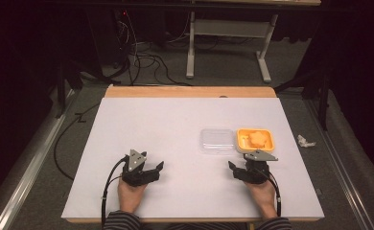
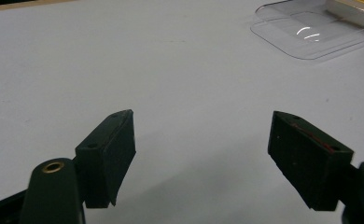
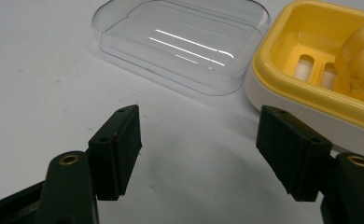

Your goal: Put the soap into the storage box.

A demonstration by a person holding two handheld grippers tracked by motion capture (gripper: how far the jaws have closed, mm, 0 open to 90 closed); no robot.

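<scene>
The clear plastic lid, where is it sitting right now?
In the high view the clear plastic lid lies flat on the white table, right of centre, directly left of the yellow tray. It is just beyond the open right gripper.

No writing, label, brand, number or sign can be read anywhere in these views.
</scene>
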